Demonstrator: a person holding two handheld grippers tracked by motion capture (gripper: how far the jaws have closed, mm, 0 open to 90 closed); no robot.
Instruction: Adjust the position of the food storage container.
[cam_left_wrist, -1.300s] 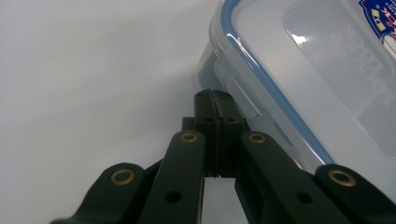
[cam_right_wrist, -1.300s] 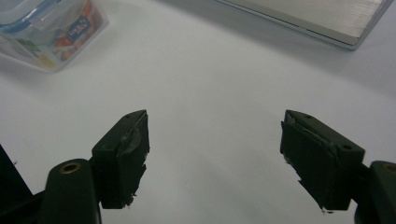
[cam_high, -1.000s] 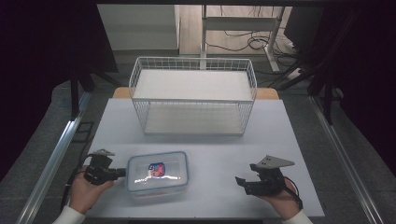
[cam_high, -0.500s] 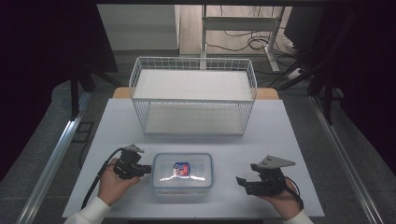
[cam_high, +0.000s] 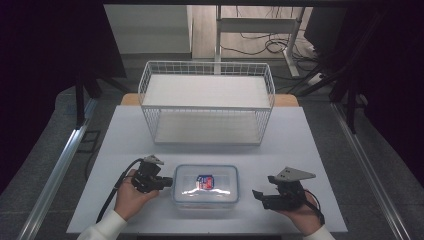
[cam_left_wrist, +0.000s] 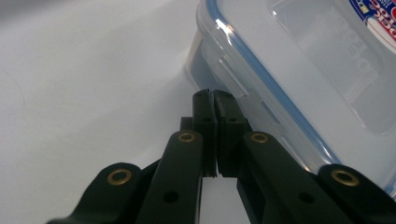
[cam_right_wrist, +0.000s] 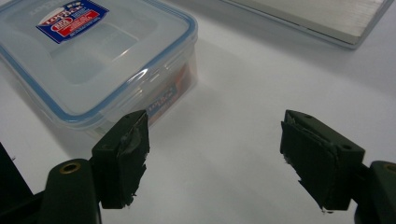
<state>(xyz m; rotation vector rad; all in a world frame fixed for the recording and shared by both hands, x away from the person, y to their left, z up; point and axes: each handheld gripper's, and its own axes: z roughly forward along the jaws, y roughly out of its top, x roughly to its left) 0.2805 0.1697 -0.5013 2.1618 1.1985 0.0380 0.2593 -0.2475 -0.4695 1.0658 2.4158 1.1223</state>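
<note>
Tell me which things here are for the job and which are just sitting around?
For the job:
- plastic box with the blue-rimmed lid
- left gripper, shut, tips against the box's side
- right gripper, open, beside the box

Just sitting around:
- wire basket, farther back on the table
- white table

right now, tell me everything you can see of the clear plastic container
The clear plastic container is a shallow rounded rectangle with a see-through lid, blue seal strip and red-and-blue label on top. The lid is on. It lies flat on the white table, in front of the wire basket. The shut left gripper is against its short side; the open right gripper stands apart.
</note>
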